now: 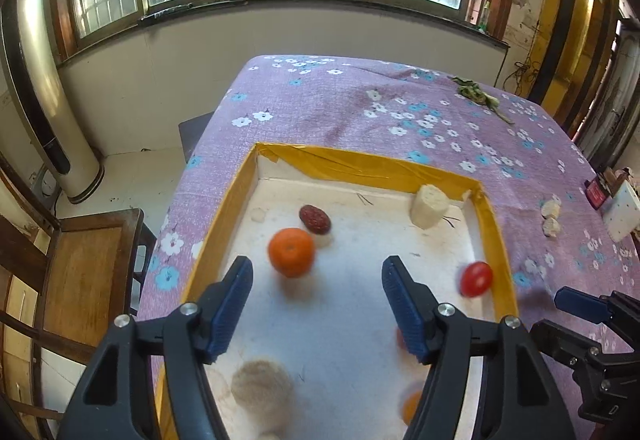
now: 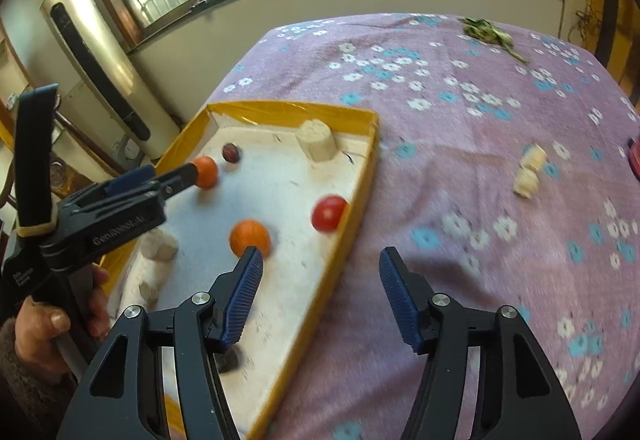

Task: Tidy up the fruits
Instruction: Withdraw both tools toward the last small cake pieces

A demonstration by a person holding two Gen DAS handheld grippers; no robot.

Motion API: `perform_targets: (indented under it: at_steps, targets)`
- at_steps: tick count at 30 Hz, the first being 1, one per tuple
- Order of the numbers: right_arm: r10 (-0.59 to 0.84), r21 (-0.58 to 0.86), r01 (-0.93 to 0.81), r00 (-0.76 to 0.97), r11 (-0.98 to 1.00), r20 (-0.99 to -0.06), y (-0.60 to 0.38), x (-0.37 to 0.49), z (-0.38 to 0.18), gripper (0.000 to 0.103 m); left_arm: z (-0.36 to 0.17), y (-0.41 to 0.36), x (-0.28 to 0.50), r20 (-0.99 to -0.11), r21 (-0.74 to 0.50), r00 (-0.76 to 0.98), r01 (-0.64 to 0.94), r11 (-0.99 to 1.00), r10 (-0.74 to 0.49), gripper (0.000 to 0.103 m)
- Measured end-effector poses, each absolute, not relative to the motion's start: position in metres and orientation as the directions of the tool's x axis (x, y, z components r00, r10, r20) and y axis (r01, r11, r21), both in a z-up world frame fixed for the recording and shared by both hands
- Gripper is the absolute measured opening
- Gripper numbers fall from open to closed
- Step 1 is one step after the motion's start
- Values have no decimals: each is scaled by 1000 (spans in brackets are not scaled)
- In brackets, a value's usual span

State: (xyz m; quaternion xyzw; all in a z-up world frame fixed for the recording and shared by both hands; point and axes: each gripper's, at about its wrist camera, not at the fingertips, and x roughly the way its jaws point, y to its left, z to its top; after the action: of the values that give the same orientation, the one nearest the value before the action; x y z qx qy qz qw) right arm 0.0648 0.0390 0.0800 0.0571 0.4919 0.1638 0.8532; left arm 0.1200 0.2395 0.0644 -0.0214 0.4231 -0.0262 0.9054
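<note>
A shallow white tray with a yellow taped rim lies on the table. In it are an orange, a dark red date, a red cherry tomato, a second orange and pale cut chunks. My left gripper hovers open and empty over the tray, the orange just beyond its left finger. My right gripper is open and empty above the tray's right rim.
The table has a purple flowered cloth. Two pale chunks lie on it right of the tray, and a green sprig at the far end. A wooden chair stands left of the table.
</note>
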Motion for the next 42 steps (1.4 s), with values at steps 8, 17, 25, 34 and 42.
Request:
perform_targets:
  at_steps: [8,17,25,34,42]
  targets:
    - [293,280,-101,479,955,-828,-32,26,68,69,71,202,75,-762,-54,643,55,997,-76,85]
    - [239,285,14,508,958,-828,-123,27,57,71,72,138,48,-794,-35,600,120,992,-101,89]
    - [211,191,-97,585,977,-783,-143,85,62,71,65,100,31,-824,-14,560,134,991,-88,89]
    - [289,229,-176,555,957,-780,-137,176,42,69,57,79,24,-845,-4,532,99,995,-56,89]
    - [239,214,-109,527,971,-815,-168,176,26,47,53,60,38,-850,12,524,109,994,-47,89]
